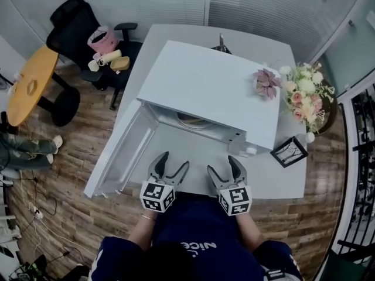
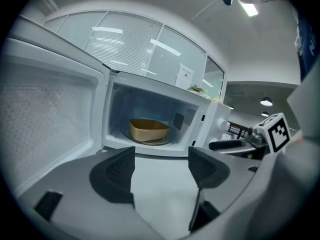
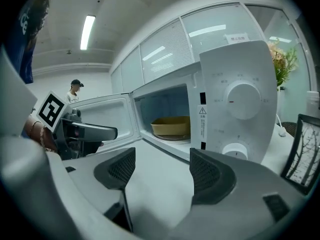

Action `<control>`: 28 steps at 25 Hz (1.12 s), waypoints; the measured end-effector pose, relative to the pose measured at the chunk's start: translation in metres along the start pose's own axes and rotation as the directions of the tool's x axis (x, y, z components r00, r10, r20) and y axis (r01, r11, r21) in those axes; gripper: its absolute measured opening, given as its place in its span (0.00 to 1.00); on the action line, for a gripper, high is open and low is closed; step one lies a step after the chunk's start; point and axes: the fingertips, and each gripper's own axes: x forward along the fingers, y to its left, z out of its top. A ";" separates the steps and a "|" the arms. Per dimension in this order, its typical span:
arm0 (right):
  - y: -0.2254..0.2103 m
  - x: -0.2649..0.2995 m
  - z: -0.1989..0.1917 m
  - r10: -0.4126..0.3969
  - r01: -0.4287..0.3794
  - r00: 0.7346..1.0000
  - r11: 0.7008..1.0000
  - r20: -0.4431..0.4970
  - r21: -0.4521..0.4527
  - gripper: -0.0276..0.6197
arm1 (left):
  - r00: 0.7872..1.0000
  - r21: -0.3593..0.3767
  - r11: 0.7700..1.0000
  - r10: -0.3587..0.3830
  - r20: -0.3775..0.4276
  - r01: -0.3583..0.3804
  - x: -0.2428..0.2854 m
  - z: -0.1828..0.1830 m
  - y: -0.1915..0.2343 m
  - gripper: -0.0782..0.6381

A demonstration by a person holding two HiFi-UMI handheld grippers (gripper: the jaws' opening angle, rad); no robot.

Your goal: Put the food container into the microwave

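A tan food container (image 2: 148, 130) (image 3: 172, 126) sits on the glass turntable inside the white microwave (image 1: 211, 92), whose door (image 1: 117, 154) stands swung open to the left. In the head view only the turntable edge (image 1: 193, 122) shows under the microwave's top. My left gripper (image 1: 174, 167) (image 2: 161, 171) is open and empty, held over the table in front of the cavity. Beside it on the right, my right gripper (image 1: 224, 167) (image 3: 159, 175) is open and empty too, and it faces the cavity and the control panel (image 3: 239, 106) with its two knobs.
A small framed picture (image 1: 289, 151) and a vase of flowers (image 1: 306, 95) stand right of the microwave on the white table (image 1: 281, 183). A pink succulent (image 1: 266, 82) rests on the microwave's top. A black office chair (image 1: 88, 40) and a yellow round table (image 1: 29, 84) are at the left.
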 end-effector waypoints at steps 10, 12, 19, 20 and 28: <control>0.007 0.001 0.011 0.043 -0.041 0.999 0.997 0.032 -0.059 0.47 | 0.999 0.002 1.000 -0.016 0.029 0.016 -0.008 0.002 -0.017 0.37; 0.011 0.002 0.013 0.067 -0.064 0.997 0.995 0.037 -0.072 0.43 | 0.999 0.002 1.000 -0.028 0.043 0.028 -0.009 0.006 -0.019 0.31; 0.014 0.005 0.018 0.084 -0.078 0.995 0.990 0.048 -0.115 0.16 | 0.996 0.016 0.999 -0.048 0.074 0.047 -0.009 0.012 -0.023 0.12; 0.013 0.005 0.019 0.079 -0.073 0.996 0.991 0.052 -0.116 0.12 | 0.996 0.013 0.999 -0.043 0.073 0.042 -0.009 0.012 -0.022 0.11; 0.017 0.008 0.024 0.093 -0.087 0.995 0.988 0.047 -0.126 0.06 | 0.995 0.006 0.998 -0.062 0.073 0.062 -0.005 0.014 -0.019 0.11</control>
